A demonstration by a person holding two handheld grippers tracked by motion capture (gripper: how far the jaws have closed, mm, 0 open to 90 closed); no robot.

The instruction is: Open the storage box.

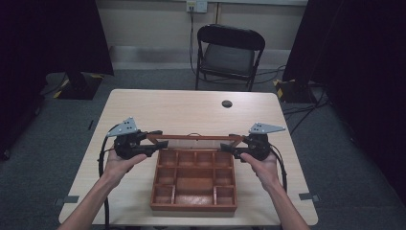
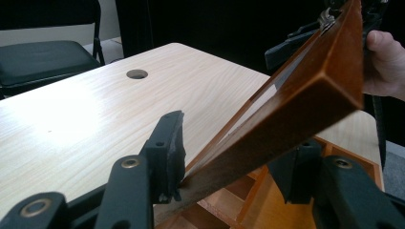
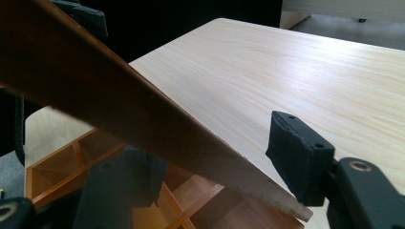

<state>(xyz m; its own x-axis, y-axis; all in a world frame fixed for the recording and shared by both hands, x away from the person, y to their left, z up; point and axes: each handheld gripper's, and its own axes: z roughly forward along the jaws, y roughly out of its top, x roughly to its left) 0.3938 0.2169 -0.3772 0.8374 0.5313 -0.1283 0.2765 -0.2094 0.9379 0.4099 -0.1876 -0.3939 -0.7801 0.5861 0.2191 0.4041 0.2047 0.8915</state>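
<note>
- Spanning the gap between both grippers, the glossy wooden lid [image 1: 194,138] runs crosswise, tilted up over the compartmented wooden box [image 1: 194,184].
- Left gripper [image 1: 154,141] clasps its end; right gripper [image 1: 229,143] straddles its end, contact unclear.
- Pale laminate table [image 1: 191,108] lies beyond.
</note>
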